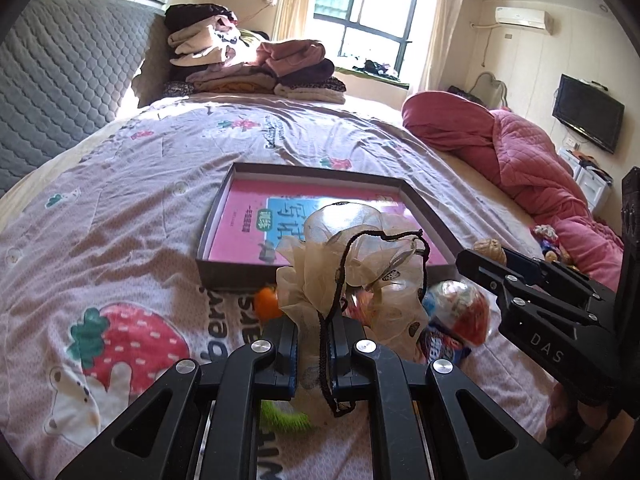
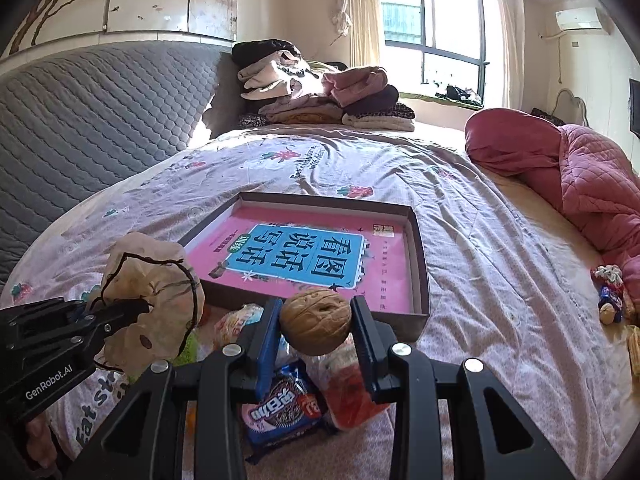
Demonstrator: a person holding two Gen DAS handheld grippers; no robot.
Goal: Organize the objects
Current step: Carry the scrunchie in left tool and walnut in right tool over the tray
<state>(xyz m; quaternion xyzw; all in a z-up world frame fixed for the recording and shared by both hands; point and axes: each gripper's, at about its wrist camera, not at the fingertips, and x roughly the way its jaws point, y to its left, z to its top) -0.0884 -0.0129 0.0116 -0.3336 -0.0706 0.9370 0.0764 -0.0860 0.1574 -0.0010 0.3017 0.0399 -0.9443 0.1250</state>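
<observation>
My left gripper [image 1: 314, 340] is shut on a beige gauzy scrunchie [image 1: 360, 256] with a black cord looped over it, held above the bedspread. The right wrist view shows that scrunchie [image 2: 152, 276] at the left, in the left gripper [image 2: 138, 309]. My right gripper [image 2: 316, 322] is shut on a brown walnut [image 2: 315, 314], also lifted off the bed. In the left wrist view the walnut [image 1: 489, 248] peeks out behind the right gripper [image 1: 466, 260]. Just beyond both lies a shallow dark box [image 2: 422, 280] holding a pink and blue book [image 2: 304, 256].
Under the grippers lie snack packets: a blue cookie pack [image 2: 280, 408], a red one [image 2: 352, 396], plus an orange item [image 1: 267, 300] and a green fuzzy item [image 1: 282, 416]. Folded clothes [image 1: 248, 64] are piled by the headboard. A pink quilt [image 1: 520, 148] and small items [image 2: 610, 296] lie right.
</observation>
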